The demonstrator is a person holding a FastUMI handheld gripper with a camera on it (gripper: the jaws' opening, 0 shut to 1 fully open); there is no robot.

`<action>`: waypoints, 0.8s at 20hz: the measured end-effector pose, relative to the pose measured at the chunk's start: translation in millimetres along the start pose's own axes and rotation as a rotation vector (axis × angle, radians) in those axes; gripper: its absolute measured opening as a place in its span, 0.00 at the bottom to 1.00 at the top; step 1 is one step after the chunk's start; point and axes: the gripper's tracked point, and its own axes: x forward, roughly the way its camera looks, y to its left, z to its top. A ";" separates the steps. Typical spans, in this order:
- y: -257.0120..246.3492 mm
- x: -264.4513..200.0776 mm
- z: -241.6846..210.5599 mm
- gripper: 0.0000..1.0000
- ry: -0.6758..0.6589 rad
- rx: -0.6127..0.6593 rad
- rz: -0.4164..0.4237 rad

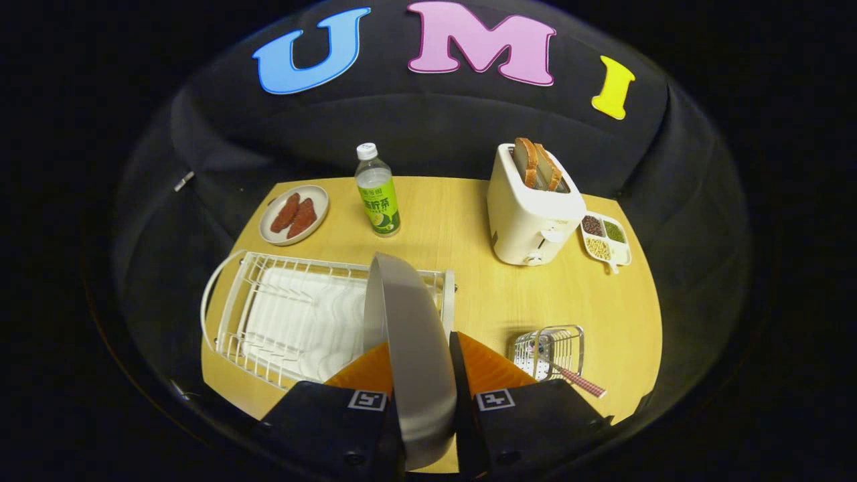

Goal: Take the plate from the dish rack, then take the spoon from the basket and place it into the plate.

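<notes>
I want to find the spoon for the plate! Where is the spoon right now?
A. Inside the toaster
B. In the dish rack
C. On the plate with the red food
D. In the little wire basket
D: the spoon lies in the little wire basket, its handle poking out over the table, while the gripper is shut on the grey plate by the dish rack.

Far side of wooden table (469,214): small plate w/ red slices (294,214), green-label bottle (377,192), toaster (532,214) w/ bread (535,164), divided dish of beans (606,239).
</notes>
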 end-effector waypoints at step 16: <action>-79.3 -125.6 -142.8 0.34 0.009 0.146 0.254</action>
